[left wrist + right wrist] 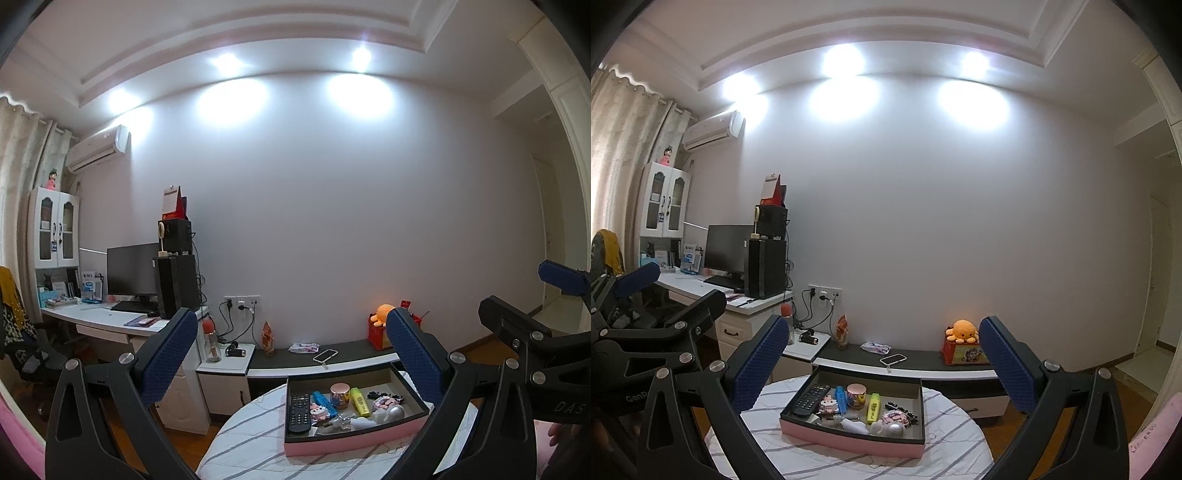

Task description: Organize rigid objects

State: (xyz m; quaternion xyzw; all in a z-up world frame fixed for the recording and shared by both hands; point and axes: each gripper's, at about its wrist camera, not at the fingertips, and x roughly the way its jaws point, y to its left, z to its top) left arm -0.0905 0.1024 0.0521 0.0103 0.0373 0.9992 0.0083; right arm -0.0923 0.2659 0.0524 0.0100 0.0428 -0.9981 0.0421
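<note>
A pink-sided tray [347,441] [849,441] with a dark inside sits on a round table under a striped cloth [827,458]. In it lie a black remote [299,408] [810,398], a blue marker [841,398], a rose-gold-lidded jar [340,395] [856,395], a yellow highlighter [360,400] [873,406], a pink toy [829,402], a white figure [386,413] [886,428] and black clips [901,408]. My left gripper [291,339] and right gripper [882,343] both hover well short of the tray, open and empty. Each gripper shows at the edge of the other's view.
Behind the table runs a low dark shelf [916,356] with a phone [893,359], a packet [874,347] and an orange plush [962,330] on a red box. A desk with a monitor [726,249] and speakers stands at the left. A doorway opens at the right.
</note>
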